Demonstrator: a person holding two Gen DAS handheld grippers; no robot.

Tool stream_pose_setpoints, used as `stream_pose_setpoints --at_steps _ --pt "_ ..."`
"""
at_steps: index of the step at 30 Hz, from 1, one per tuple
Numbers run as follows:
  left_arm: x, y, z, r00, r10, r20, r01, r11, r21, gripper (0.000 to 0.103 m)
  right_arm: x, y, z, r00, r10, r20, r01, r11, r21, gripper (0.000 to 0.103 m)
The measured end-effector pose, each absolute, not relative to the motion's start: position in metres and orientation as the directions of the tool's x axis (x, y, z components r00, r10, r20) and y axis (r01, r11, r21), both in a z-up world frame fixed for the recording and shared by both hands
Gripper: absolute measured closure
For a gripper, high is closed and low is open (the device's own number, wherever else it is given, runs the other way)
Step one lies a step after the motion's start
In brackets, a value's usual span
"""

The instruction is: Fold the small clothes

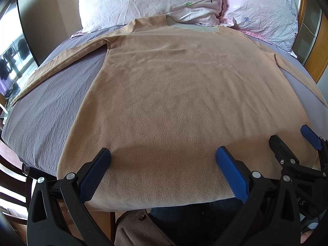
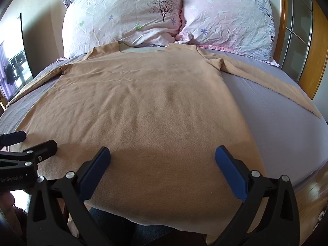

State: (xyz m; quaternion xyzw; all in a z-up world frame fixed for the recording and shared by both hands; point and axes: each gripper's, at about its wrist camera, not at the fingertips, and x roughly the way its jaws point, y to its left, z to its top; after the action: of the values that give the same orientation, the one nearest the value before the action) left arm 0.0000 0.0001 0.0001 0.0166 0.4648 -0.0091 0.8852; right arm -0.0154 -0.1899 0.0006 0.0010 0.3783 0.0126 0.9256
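Note:
A beige long-sleeved fleece top (image 1: pixel 174 94) lies flat and spread out on the bed, collar toward the pillows, both sleeves stretched out to the sides; it also shows in the right wrist view (image 2: pixel 143 106). Its hem hangs slightly over the near bed edge. My left gripper (image 1: pixel 163 155) is open, hovering over the hem at the left-middle. My right gripper (image 2: pixel 163 153) is open, hovering over the hem toward the right. The right gripper's fingers (image 1: pixel 309 137) show at the right in the left wrist view; the left gripper's fingers (image 2: pixel 14 137) show at the left in the right wrist view. Neither holds cloth.
The grey-purple bedsheet (image 1: pixel 47 112) covers the bed (image 2: pixel 287 123). Two floral pink pillows (image 1: pixel 147 0) (image 2: pixel 225 14) lie at the head. A wooden headboard or frame (image 2: pixel 315 41) is at the right. A dark chair (image 1: pixel 12 184) stands at the lower left.

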Motion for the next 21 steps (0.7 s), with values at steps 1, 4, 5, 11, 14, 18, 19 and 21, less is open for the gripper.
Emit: stream_pose_setpoints --at_steps 1,4,5,11,14,18,19,21 --pt "0.0000 0.0001 0.0001 0.568 -0.001 -0.823 0.032 0.999 0.021 0.001 -0.0155 -0.1900 0.0007 0.714 0.024 -0.700 -0.022 1.000 0.011 0.002" --pt "0.0000 0.0001 0.0001 0.568 -0.001 -0.823 0.032 0.999 0.021 0.001 -0.0156 -0.1901 0.0010 0.714 0.024 -0.700 -0.023 1.000 0.012 0.002" --pt "0.0000 0.0001 0.0002 0.569 -0.001 -0.823 0.031 0.999 0.021 0.001 -0.0156 -0.1902 0.0010 0.714 0.024 -0.700 -0.023 1.000 0.012 0.002" --pt "-0.0001 0.0001 0.0002 0.569 -0.001 -0.822 0.032 0.999 0.021 0.001 -0.0157 -0.1906 0.0012 0.714 0.025 -0.700 -0.023 1.000 0.011 0.002" --pt "-0.0001 0.0001 0.0002 0.570 -0.001 -0.822 0.032 0.999 0.021 0.001 -0.0158 -0.1909 0.0013 0.714 0.024 -0.699 -0.023 1.000 0.011 0.002" --pt "-0.0001 0.0001 0.0002 0.570 -0.001 -0.822 0.032 0.999 0.021 0.001 -0.0158 -0.1913 0.0014 0.714 0.025 -0.699 -0.023 1.000 0.011 0.002" --pt "-0.0001 0.0001 0.0002 0.570 -0.001 -0.821 0.032 0.999 0.021 0.001 -0.0158 -0.1914 0.0013 0.714 0.025 -0.699 -0.023 1.000 0.011 0.002" --pt "-0.0001 0.0001 0.0002 0.570 -0.001 -0.821 0.031 0.999 0.021 0.001 -0.0160 -0.1916 0.0014 0.715 0.025 -0.699 -0.023 1.000 0.011 0.002"
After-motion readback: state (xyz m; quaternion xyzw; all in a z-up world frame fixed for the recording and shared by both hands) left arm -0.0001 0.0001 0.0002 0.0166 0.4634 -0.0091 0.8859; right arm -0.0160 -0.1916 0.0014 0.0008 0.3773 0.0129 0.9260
